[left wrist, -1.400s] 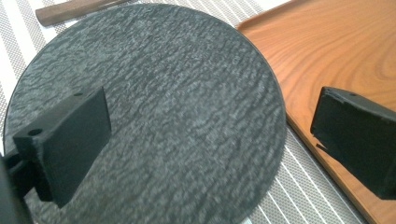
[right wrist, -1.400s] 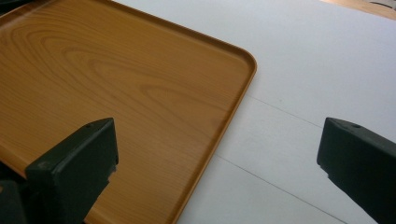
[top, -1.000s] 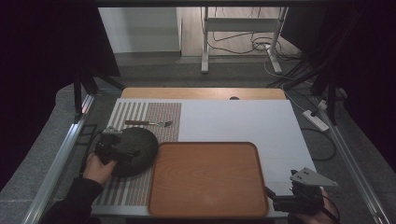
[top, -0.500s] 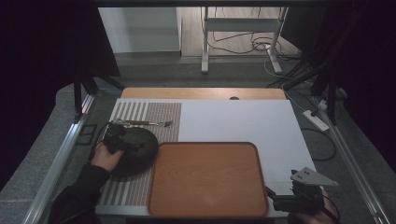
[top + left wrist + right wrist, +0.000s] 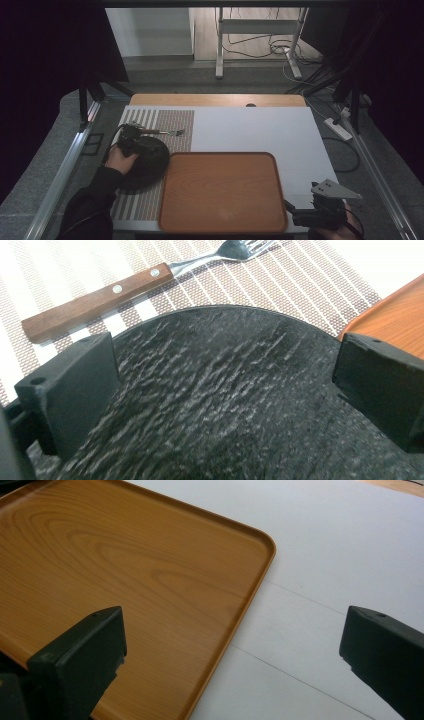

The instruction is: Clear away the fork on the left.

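Left gripper (image 5: 131, 136) jaws wide over far edge of black plate (image 5: 145, 162), plate on striped mat (image 5: 165, 125) touching tray (image 5: 222, 192) left edge, fork (image 5: 160, 132) just beyond plate, right gripper (image 5: 300, 216) wide open, off tray's near right corner.

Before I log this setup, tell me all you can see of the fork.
The fork has a brown wooden handle with two metal rivets and a shiny steel neck and tines. It lies flat on the striped placemat, just beyond the rim of the black textured plate and apart from it. In the high view it lies crosswise, tines toward the table's middle. Nothing grips it; the left gripper's open jaws hang over the plate.
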`<state>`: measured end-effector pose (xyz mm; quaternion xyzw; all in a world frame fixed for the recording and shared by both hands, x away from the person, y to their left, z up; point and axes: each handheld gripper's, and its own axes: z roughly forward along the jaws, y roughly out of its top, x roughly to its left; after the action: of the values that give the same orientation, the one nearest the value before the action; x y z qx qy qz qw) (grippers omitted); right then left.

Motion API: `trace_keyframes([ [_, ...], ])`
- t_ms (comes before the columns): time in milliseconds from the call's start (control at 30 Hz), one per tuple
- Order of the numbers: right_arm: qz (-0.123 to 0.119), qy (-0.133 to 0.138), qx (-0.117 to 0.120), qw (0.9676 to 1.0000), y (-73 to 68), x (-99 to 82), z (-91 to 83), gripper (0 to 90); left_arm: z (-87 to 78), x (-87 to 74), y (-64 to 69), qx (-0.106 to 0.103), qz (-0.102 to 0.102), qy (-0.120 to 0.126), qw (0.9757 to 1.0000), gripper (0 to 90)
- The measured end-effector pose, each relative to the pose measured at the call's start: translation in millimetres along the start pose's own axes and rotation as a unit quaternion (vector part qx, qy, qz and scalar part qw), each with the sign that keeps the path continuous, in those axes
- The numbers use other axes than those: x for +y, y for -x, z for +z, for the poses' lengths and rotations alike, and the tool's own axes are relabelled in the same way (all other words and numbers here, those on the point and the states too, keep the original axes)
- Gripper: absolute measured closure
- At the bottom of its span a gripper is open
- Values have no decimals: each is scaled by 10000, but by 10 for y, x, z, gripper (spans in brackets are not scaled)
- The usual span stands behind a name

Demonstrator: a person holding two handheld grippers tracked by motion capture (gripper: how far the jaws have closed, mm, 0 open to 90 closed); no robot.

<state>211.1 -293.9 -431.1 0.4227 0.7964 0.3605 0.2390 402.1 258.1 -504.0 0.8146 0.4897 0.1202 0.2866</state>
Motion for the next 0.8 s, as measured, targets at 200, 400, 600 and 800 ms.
trace_keyframes([
  [200,-6,-14,0,10000,0,1,3,0,62,71,-36,-27,12,-49,10000,0],
  [400,-11,-14,14,10000,-1,1,5,0,126,149,-105,-80,-20,-39,10000,0],
  [600,-10,-15,10,10000,0,0,3,0,193,252,-184,-25,-79,-61,9999,12],
  [800,-9,-10,21,10000,1,0,3,0,178,312,-282,39,-178,10,9998,132],
])
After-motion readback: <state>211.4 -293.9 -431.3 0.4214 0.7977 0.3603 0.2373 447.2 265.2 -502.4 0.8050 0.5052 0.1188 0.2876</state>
